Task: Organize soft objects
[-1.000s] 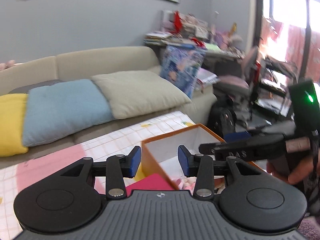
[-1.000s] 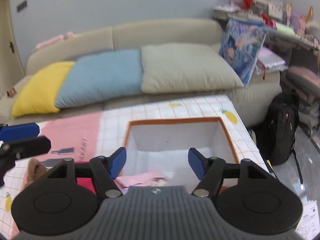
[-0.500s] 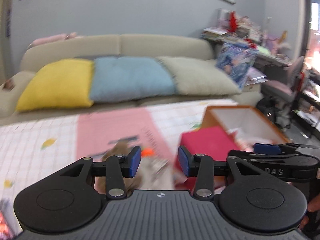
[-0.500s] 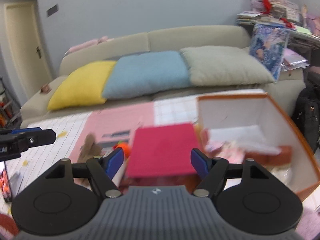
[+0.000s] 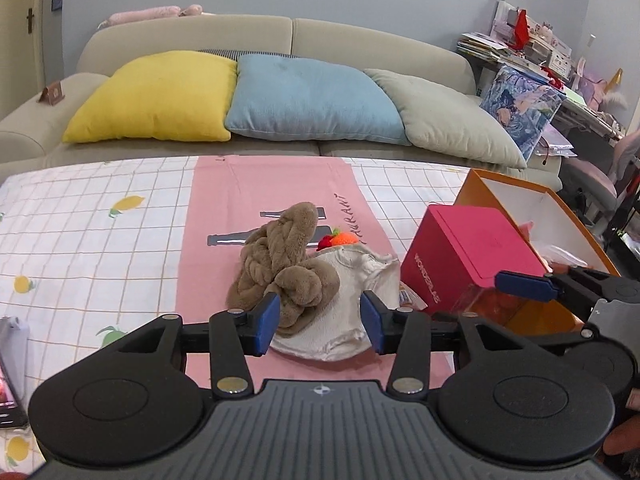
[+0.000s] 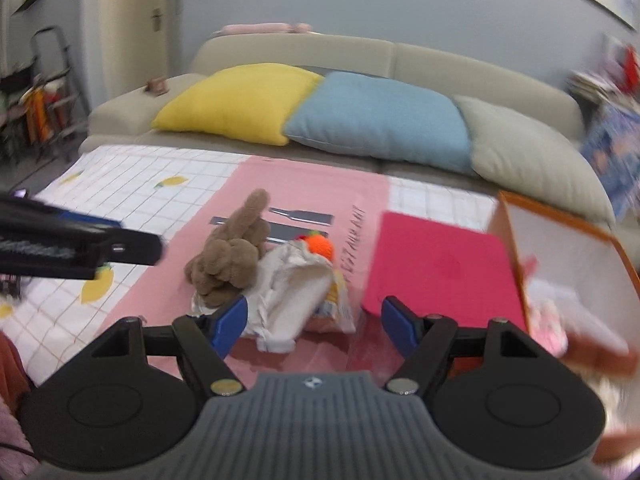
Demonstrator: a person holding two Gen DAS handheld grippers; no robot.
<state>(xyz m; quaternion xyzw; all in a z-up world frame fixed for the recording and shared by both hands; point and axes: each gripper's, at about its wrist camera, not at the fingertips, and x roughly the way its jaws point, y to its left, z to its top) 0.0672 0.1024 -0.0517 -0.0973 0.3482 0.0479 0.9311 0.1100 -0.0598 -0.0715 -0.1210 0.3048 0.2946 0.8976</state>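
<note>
A brown plush twist (image 5: 286,264) (image 6: 232,258) lies on the pink strip of the table, partly on a white cloth (image 5: 352,292) (image 6: 292,292). A small orange and red soft toy (image 5: 340,239) (image 6: 318,245) lies just behind them. My left gripper (image 5: 319,322) is open and empty, just in front of the plush and cloth. My right gripper (image 6: 314,320) is open and empty, in front of the cloth. An orange box with a white inside (image 5: 532,204) (image 6: 568,248) stands at the right.
A pink box (image 5: 468,252) (image 6: 440,268) leans against the orange box. The tablecloth (image 5: 100,240) is checked with lemons. A sofa behind holds a yellow cushion (image 5: 156,96), a blue cushion (image 5: 312,100) and a grey cushion (image 5: 452,120). Cluttered shelves (image 5: 528,48) stand at the right.
Both grippers have swung left from the orange box to the pile of soft things and come closer to the table. Both stay open and empty.
</note>
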